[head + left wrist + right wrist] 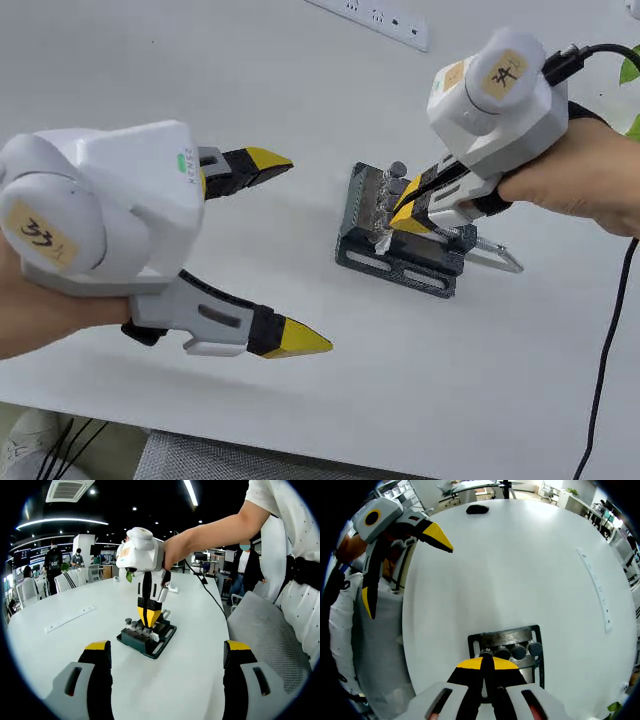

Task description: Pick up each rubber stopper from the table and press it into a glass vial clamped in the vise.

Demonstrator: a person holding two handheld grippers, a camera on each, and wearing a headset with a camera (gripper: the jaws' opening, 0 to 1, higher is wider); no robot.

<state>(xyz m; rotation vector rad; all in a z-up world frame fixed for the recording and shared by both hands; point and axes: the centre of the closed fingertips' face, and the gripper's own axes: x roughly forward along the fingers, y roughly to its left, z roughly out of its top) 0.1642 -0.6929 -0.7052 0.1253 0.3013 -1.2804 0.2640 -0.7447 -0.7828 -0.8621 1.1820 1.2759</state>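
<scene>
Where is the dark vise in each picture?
Head view: vise right of middle, under the right gripper.
Left gripper view: vise at the middle, above the open jaws.
Right gripper view: vise low in the middle, just above the jaws.
Shared landmark: the white power strip on the table.

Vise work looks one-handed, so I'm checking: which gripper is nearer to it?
Right. The right gripper is over the vise, tips at its top; the left gripper hangs open, well apart.
</scene>
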